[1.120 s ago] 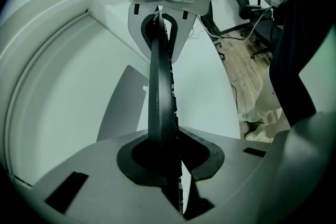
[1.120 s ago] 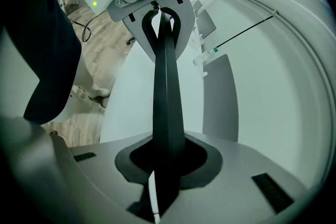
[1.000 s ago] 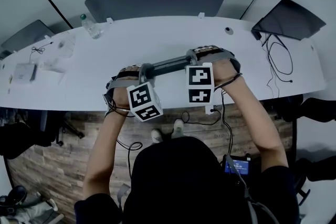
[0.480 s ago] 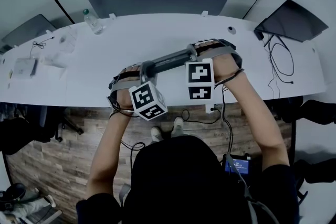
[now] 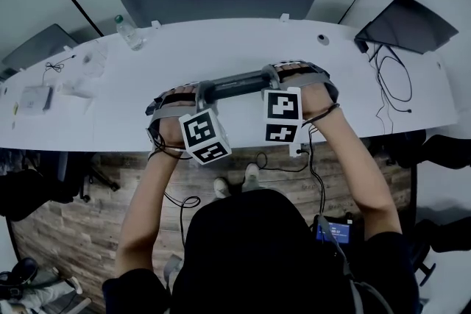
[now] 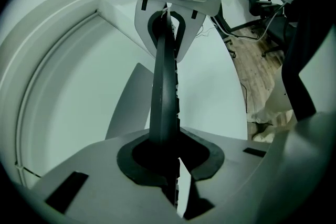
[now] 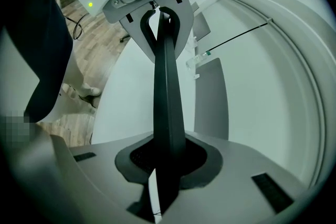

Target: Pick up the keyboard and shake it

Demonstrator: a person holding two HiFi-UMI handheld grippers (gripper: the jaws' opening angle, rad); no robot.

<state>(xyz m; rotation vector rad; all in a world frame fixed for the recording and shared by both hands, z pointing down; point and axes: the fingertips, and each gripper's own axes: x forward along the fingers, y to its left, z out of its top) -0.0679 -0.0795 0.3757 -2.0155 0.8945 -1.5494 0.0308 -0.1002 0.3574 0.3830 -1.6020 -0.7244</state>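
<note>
A person held one dark keyboard point(image 5: 237, 84) edge-up over a long white table point(image 5: 221, 48), the left gripper point(image 5: 205, 94) pinching one end and the right gripper point(image 5: 269, 77) clamped on the other. The pickup looked finished. Whether the shaking was under way a single moment could not show. Counted: one keyboard, two grippers, one table, and one water bottle point(image 5: 126, 31) at the far edge.

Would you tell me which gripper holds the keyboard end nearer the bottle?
The left gripper; the right gripper grips the keyboard's end farther from the bottle.
</note>
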